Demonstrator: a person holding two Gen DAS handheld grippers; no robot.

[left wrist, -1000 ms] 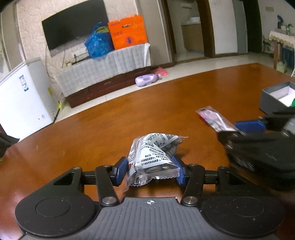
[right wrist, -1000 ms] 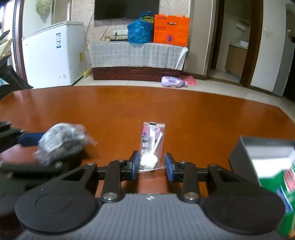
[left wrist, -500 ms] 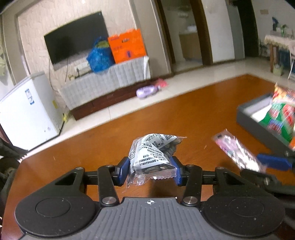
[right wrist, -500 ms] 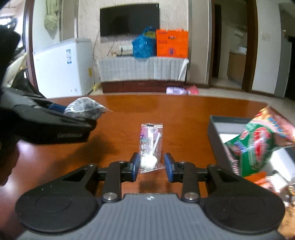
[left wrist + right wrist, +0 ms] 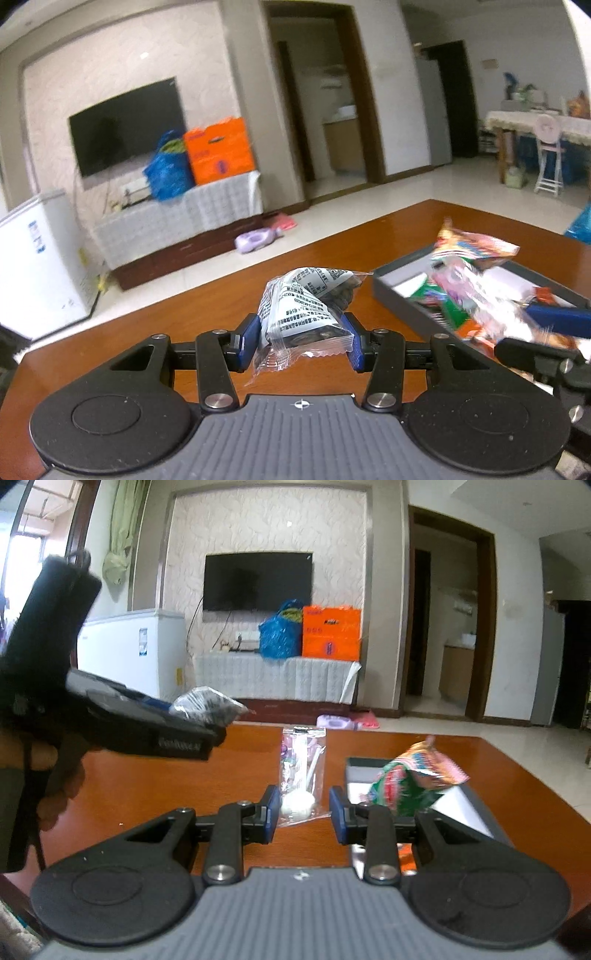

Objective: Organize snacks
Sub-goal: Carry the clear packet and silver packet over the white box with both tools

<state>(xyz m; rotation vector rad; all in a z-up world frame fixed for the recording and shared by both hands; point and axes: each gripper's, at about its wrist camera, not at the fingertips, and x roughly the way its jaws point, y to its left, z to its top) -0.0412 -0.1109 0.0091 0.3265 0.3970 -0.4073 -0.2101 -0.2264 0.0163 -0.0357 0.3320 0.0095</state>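
Observation:
My left gripper (image 5: 301, 341) is shut on a clear printed snack packet (image 5: 306, 299) with dark contents, held above the brown table (image 5: 207, 306). To its right stands a grey box (image 5: 402, 299) holding a colourful snack bag (image 5: 476, 247) and other wrappers. My right gripper (image 5: 306, 812) is shut on a clear lollipop packet (image 5: 301, 764), lifted just left of the box (image 5: 365, 763) and its green and red bag (image 5: 410, 775). In the right wrist view the printed snack packet (image 5: 207, 707) shows at the left. The right gripper's blue finger (image 5: 557, 319) reaches over the box.
A person's hand (image 5: 55, 775) grips the left tool's handle. Beyond the table's far edge lie a tiled floor, a white chest freezer (image 5: 129, 653) and a covered TV stand (image 5: 277, 679) with a blue bag and an orange box.
Both grippers have risen and swung right with their packets. The grey box has come close, and the right gripper now reaches over it in the left wrist view.

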